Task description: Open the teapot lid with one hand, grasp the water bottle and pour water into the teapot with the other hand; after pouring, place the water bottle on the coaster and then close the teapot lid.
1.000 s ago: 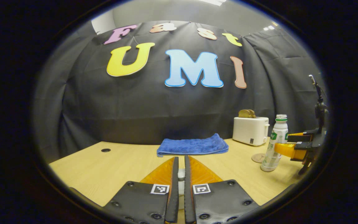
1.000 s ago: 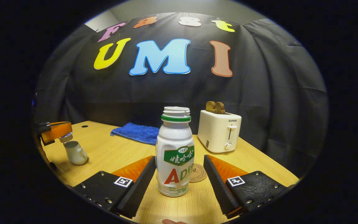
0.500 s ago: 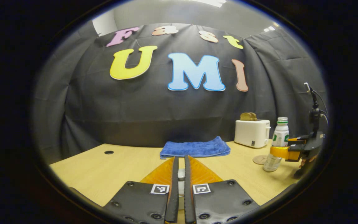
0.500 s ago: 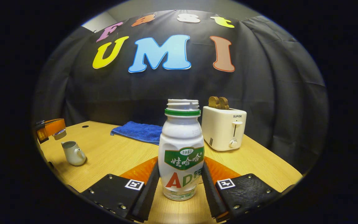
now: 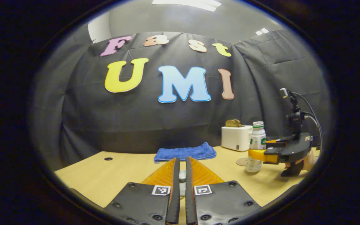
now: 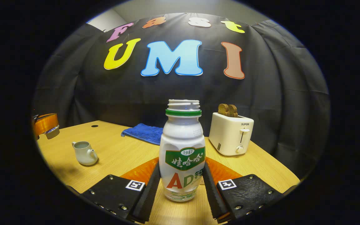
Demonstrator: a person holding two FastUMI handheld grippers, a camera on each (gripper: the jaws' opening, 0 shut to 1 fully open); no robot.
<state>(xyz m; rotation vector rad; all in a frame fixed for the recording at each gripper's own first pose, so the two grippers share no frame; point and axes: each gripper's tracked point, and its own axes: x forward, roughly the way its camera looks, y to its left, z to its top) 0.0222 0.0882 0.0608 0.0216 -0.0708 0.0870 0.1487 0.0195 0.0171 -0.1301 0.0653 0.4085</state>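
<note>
Lid (image 5: 182, 175) is showing as a sliver, pinched in my left gripper (image 5: 180, 175). My right gripper (image 6: 181, 184) is squeezing the bottle (image 6: 182, 150), hiding the coaster.

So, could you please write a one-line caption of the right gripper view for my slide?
Right gripper shut on the uncapped water bottle; open teapot waiting at left on the table.

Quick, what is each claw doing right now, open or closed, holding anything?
Left claw: closed on the teapot lid.
Right claw: closed on the water bottle.
</note>
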